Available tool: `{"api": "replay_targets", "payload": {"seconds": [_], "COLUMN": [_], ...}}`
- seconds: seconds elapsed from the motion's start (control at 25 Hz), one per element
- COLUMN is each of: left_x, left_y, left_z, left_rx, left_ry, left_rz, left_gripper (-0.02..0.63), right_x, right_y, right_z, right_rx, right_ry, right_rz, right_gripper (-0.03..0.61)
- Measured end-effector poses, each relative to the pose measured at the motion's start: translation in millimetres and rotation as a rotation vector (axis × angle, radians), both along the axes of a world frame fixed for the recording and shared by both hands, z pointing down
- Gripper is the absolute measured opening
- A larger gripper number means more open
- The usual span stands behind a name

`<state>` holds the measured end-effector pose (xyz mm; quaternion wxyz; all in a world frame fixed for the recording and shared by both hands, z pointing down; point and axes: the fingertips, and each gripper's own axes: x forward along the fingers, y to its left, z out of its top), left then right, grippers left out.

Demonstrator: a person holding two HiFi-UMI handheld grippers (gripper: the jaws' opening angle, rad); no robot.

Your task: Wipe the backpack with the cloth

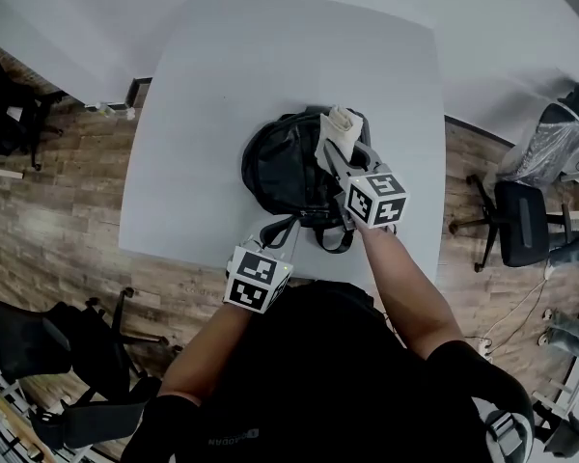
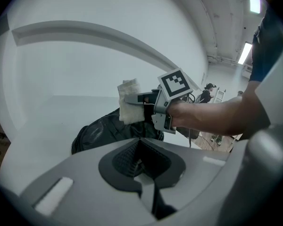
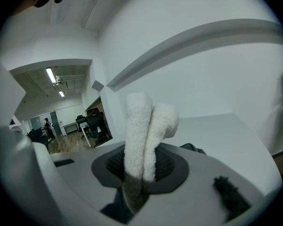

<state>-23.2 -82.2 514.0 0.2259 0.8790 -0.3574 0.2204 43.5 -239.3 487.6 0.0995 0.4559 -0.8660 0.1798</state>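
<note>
Black backpack lies flat on the white table, right of center and toward the near edge. Its straps trail toward that edge but stay on the table. A folded white cloth is pinched upright in the right gripper, over the pack's far right side. I cannot tell if the cloth touches the pack. In the right gripper view the jaws are clamped on the cloth. The left gripper sits at the near table edge beside the straps, jaws together and empty. Bare tabletop is left and far of the pack, with a narrower strip to its right. Office chairs stand on the wood floor, clear of the table.
</note>
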Motion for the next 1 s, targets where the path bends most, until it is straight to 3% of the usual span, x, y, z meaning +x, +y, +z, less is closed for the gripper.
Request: {"api": "replay_targets", "payload": {"seconds": [1.0], "left_x": [40.5], "left_y": [4.0], "left_z": [-11.6], "left_rx": [0.029], "left_ry": [0.004], "left_rz": [0.041], "left_gripper": [0.007], "right_x": [85.8], "right_y": [-4.0], "right_z": [-33.9], "right_rx": [0.067], "right_ry": [0.001], "right_rz": [0.132], "right_gripper": [0.087]}}
